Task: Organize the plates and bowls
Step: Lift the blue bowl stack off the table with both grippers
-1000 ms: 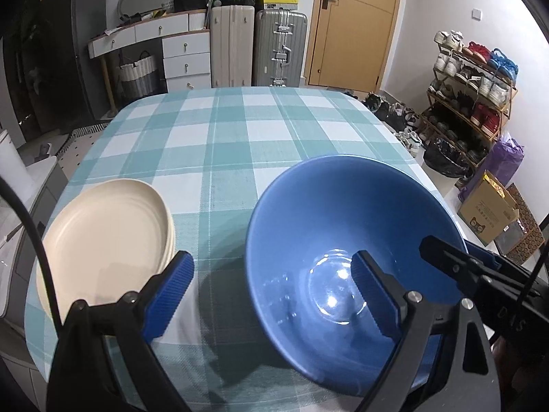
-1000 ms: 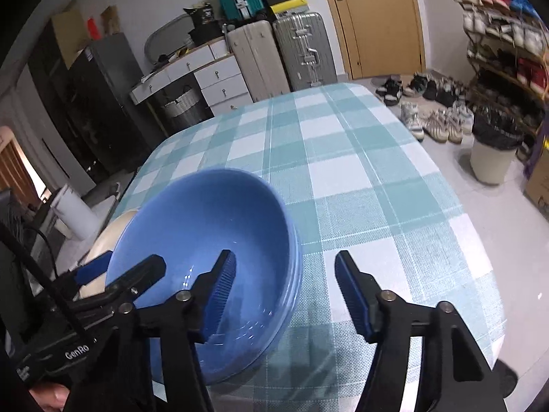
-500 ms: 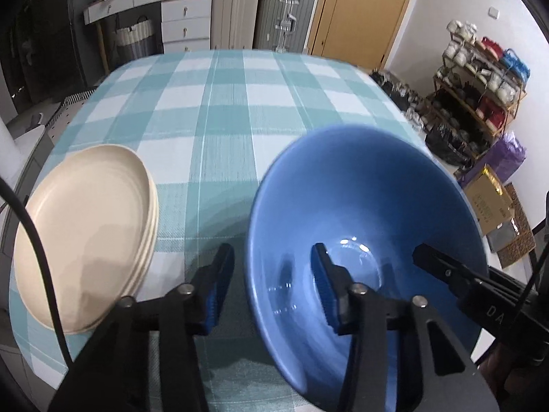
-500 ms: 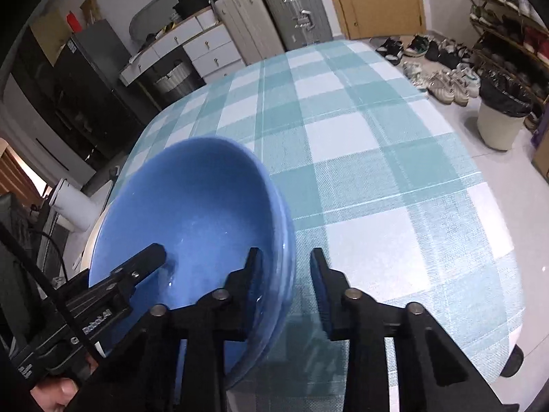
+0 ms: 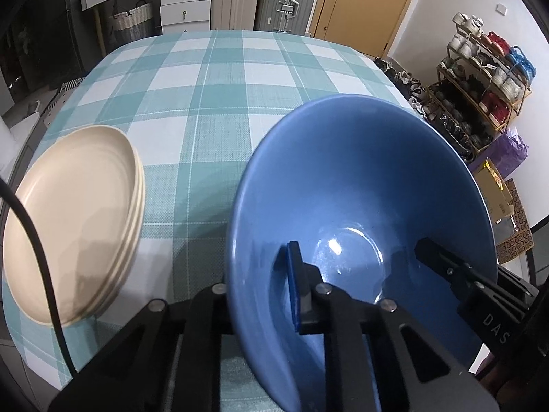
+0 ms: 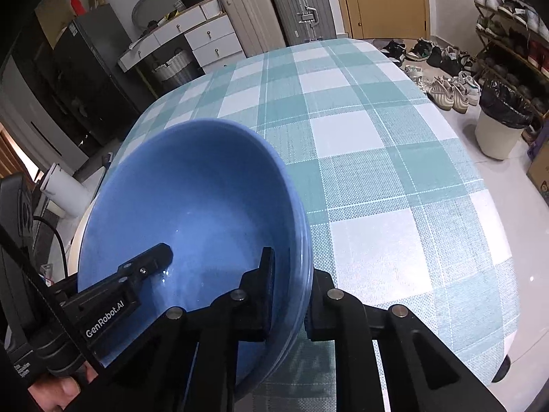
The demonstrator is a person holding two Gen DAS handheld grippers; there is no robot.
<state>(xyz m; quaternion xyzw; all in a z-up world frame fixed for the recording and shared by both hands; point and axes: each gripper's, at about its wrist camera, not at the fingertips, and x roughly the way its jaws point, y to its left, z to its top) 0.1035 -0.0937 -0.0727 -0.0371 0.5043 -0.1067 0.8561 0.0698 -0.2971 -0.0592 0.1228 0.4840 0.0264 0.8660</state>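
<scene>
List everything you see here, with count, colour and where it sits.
Bowl: at least two nested, blue, near table edge, rim pinched on opposite sides.
Plates: stack of about three, cream, left of bowl.
Tablecloth: one, teal and white check, covering table.
Suitcases: two, beige and silver, by far wall.
Drawers: one unit, white, far left.
Door: one, tan, far wall.
Shoe rack: one, right wall.
Bin: one, white, black liner, on floor.
Left claw: black, blue pads, just closed on bowl rim.
Right claw: black, just closed on opposite rim.
</scene>
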